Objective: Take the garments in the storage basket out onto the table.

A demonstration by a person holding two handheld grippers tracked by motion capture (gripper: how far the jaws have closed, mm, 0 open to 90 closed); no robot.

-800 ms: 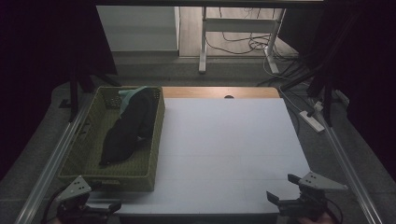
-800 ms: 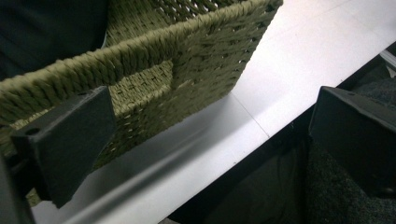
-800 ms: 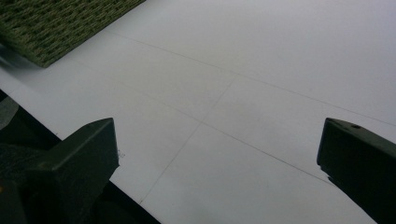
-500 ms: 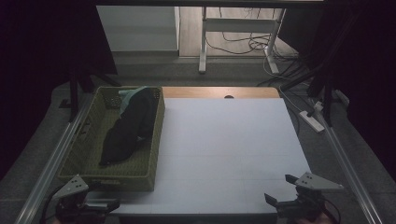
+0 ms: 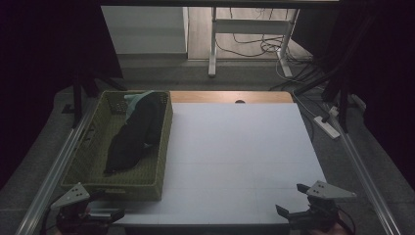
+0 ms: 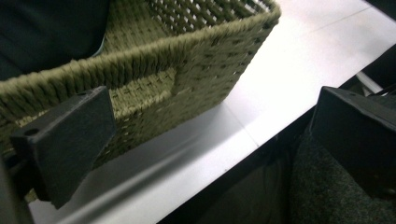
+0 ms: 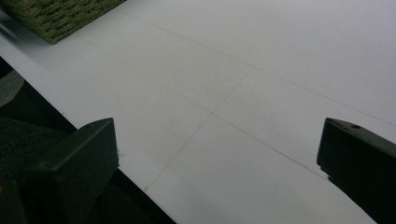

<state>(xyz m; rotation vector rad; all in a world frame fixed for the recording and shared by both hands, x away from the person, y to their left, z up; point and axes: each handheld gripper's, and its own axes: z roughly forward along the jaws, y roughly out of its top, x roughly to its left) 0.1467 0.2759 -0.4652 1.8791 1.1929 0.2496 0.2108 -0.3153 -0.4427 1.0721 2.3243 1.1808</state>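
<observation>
The broad white worktop [image 5: 244, 147] carries an olive-green woven rectangular basket [image 5: 88, 169] at its left side, with a dark folded cloth [image 5: 134, 134] and a pale teal cloth [image 5: 134, 100] inside. Since a moment ago, the left gripper [image 5: 90, 215] and right gripper [image 5: 293, 208] have sunk slightly toward the near edge, both released with jaws spread and empty. I judge nothing has begun yet; the cloths lie untouched.

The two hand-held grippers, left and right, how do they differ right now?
The left hand-held gripper sits at the table's near left corner, just in front of the woven green basket; the right hand-held gripper sits at the near right corner, over bare white tabletop. The left one's view looks at the basket's wall; the right one's view looks across the tabletop. Both are open and hold nothing.
</observation>
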